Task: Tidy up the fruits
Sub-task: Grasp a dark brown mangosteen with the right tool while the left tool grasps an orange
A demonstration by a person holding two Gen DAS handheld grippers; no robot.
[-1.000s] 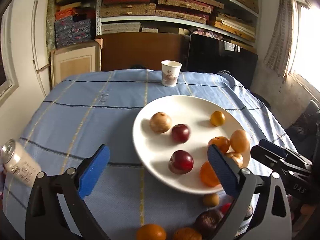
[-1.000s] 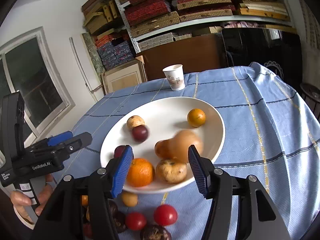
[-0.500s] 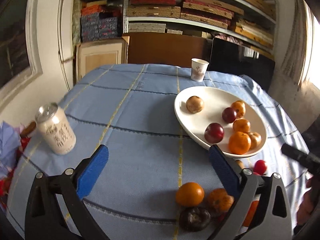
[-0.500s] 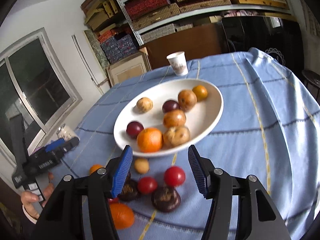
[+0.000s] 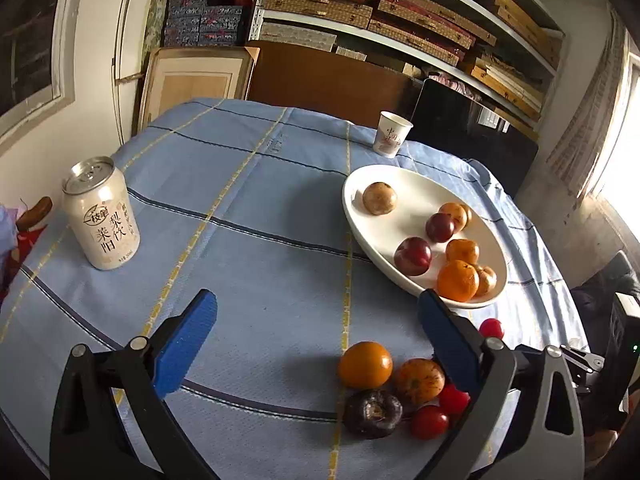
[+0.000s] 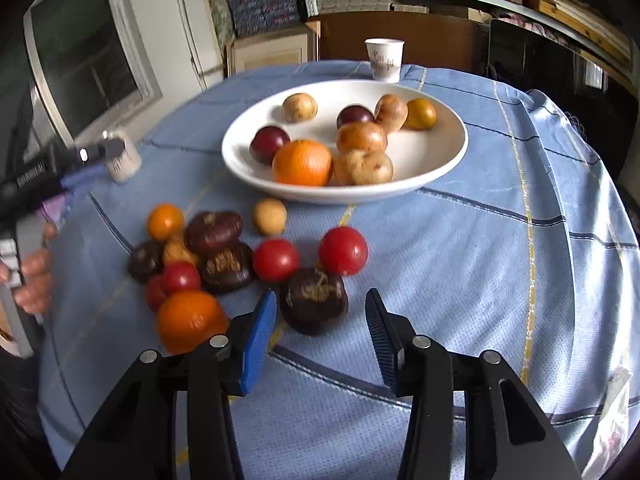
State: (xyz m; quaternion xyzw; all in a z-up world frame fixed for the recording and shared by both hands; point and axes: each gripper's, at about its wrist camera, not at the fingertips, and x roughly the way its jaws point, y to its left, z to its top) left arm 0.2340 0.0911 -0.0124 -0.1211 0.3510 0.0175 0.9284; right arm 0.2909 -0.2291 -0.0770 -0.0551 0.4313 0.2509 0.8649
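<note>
A white plate (image 6: 440, 160) (image 5: 360, 224) holds several fruits: oranges, dark red plums and tan round ones. Loose fruits lie on the blue cloth in front of it: red tomatoes (image 6: 343, 250), dark purple fruits (image 6: 313, 300), oranges (image 6: 188, 320) and a tan ball (image 6: 269, 216). My right gripper (image 6: 320, 332) is open and empty, just short of the nearest dark purple fruit. My left gripper (image 5: 316, 340) is open and empty above the cloth, with the loose pile (image 5: 365, 364) at its right finger.
A drink can (image 5: 102, 214) stands at the left of the table. A paper cup (image 5: 391, 134) (image 6: 384, 59) stands behind the plate. Shelves of boxes and a wooden cabinet rise beyond the table's far edge. The cloth hangs over the right edge.
Both grippers have drawn back from the plate toward the near side. The right one has dropped lower toward the loose fruits. Both stay open and empty.
</note>
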